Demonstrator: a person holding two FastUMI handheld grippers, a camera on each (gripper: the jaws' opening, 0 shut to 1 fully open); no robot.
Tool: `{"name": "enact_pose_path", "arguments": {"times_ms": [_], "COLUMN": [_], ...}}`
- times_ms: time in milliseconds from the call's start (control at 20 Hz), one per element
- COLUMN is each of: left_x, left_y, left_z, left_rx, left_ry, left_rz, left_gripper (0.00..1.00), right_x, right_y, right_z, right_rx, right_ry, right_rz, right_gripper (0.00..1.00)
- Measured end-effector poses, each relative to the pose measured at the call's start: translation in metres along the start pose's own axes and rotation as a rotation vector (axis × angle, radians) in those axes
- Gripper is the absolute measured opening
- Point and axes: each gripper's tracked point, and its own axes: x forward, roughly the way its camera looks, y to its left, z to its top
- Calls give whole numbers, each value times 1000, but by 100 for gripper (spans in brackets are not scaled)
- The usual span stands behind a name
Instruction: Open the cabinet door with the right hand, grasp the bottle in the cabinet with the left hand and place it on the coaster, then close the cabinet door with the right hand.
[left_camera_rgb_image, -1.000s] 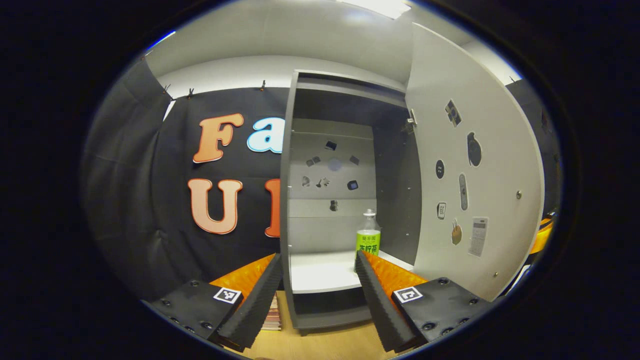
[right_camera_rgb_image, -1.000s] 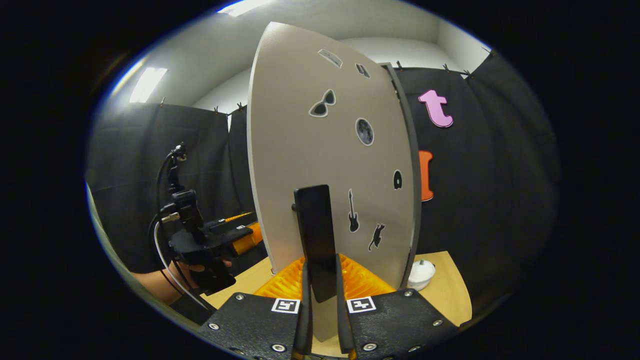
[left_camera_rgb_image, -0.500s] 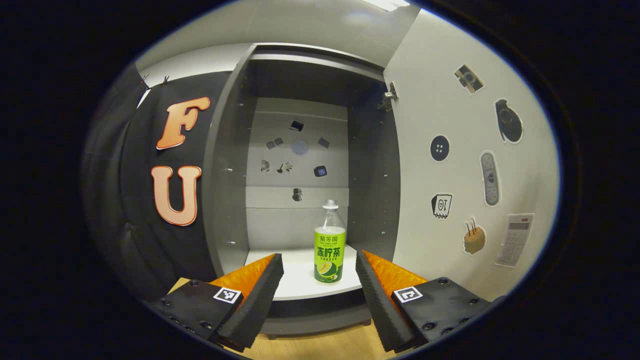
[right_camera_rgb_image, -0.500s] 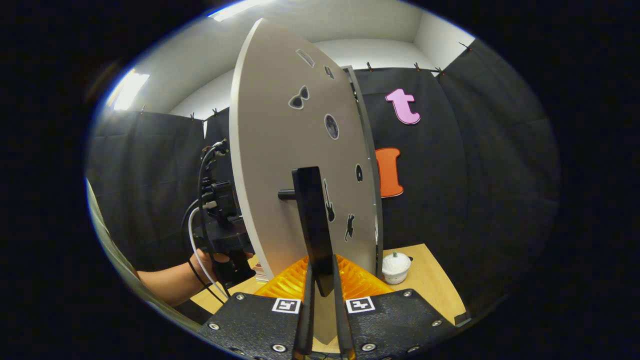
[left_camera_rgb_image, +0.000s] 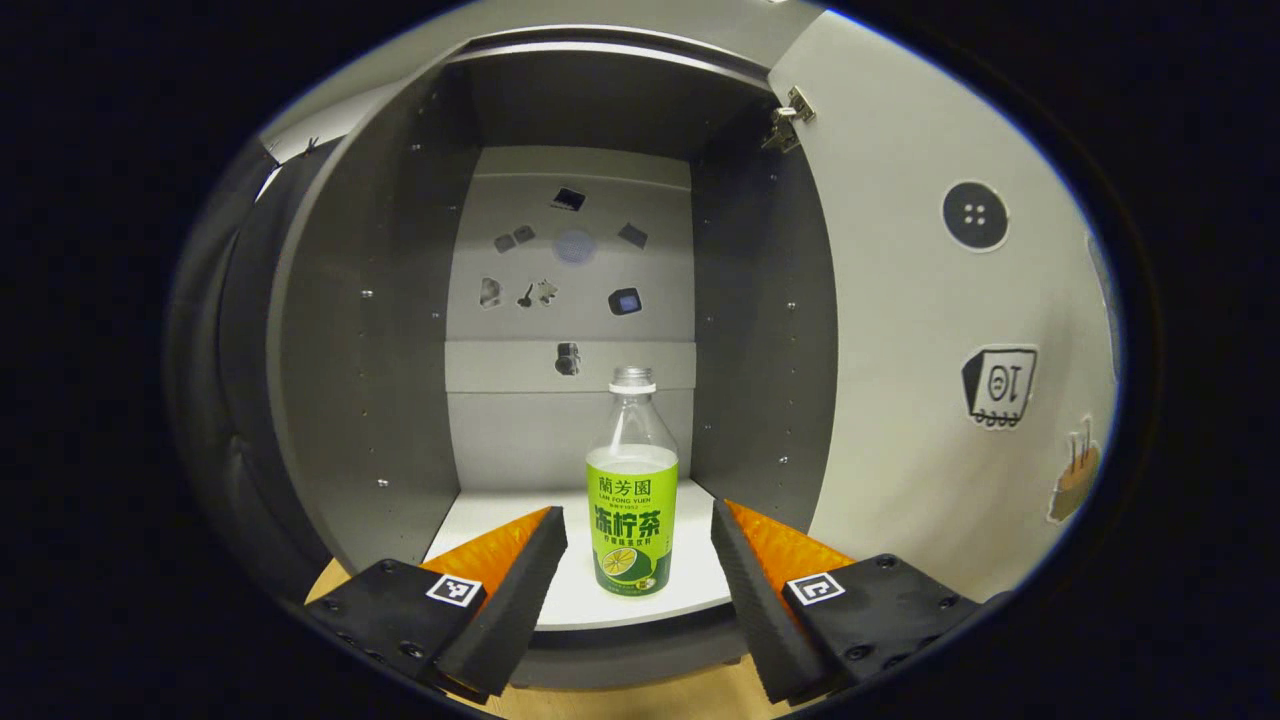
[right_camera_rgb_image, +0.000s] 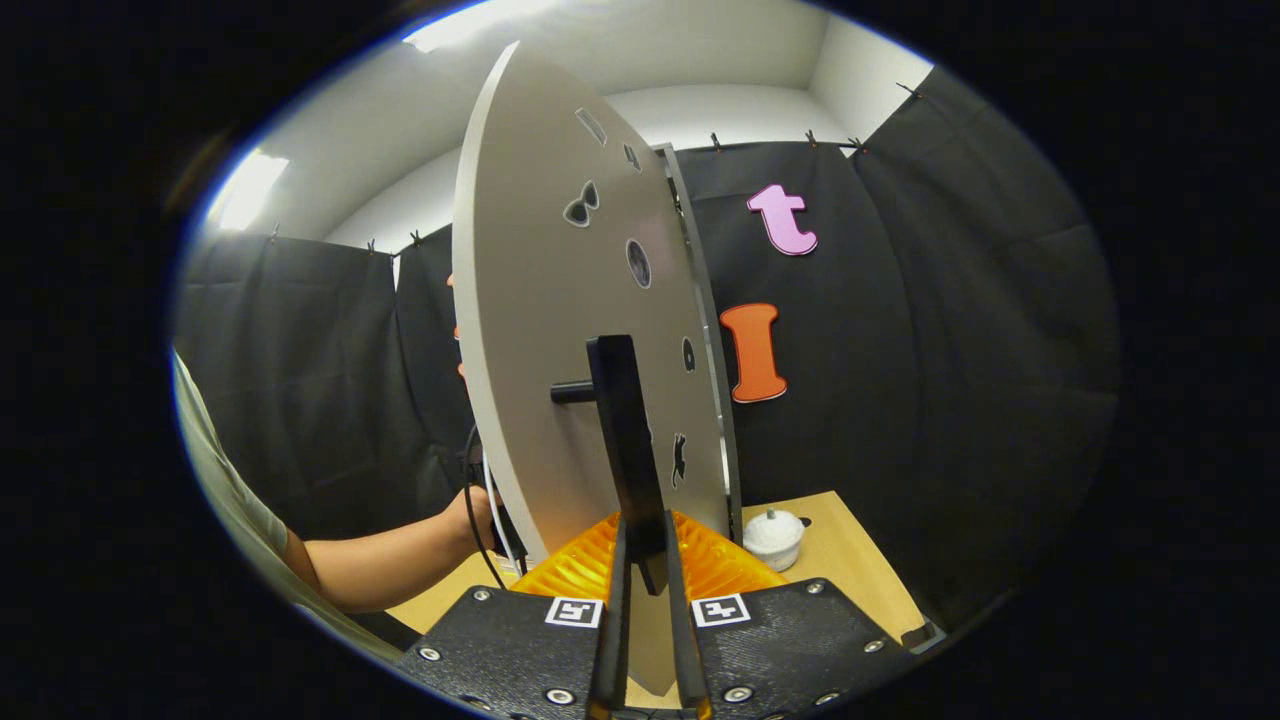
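In the left gripper view a clear bottle (left_camera_rgb_image: 631, 500) with a green label and white cap stands upright near the front of the cabinet's white shelf (left_camera_rgb_image: 480, 510). My left gripper (left_camera_rgb_image: 638, 560) is open, one finger on each side of the bottle, a little short of it and not touching. The cabinet door (left_camera_rgb_image: 930, 330) stands swung open on the right. In the right gripper view my right gripper (right_camera_rgb_image: 643, 590) is shut on the door's black bar handle (right_camera_rgb_image: 622, 430), holding the door (right_camera_rgb_image: 560, 330) open edge-on.
The grey cabinet walls (left_camera_rgb_image: 370, 330) close in on both sides of the bottle. A forearm (right_camera_rgb_image: 390, 560) reaches behind the door at the left. A small white lidded pot (right_camera_rgb_image: 772, 537) sits on the wooden table (right_camera_rgb_image: 850, 560) right of the door.
My left gripper has moved forward toward the cabinet, so the bottle now stands between its open fingers. The door has swung a little wider, and the other gripper has gone behind it.
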Motion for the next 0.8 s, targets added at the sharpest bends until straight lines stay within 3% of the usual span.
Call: {"name": "enact_pose_path", "arguments": {"times_ms": [200,250,300,500,550,600,800], "left_x": [28,35,43,63,66,68,66], "left_y": [-1,0,-2,1,1,1,2], "left_z": [-4,-5,-8,-12,-11,-10,0], "left_rx": [-19,-22,-29,-27,-20,-11,4], "left_ry": [20,22,35,50,48,45,17], "left_rz": [13,19,13,28,29,28,31], "left_gripper": [95,95,95,95,95,95,90], "right_x": [0,0,-1,-7,-9,-10,-11], "right_y": [-16,-21,-26,-46,-50,-54,-53], "right_z": [2,2,3,5,5,5,2], "right_rx": [-14,-22,-29,-20,-15,-5,15], "right_ry": [-9,-12,-17,-37,-41,-43,-46], "right_rz": [-46,-63,-83,-149,-164,-169,-149], "right_gripper": [18,24,18,15,24,12,14]}}
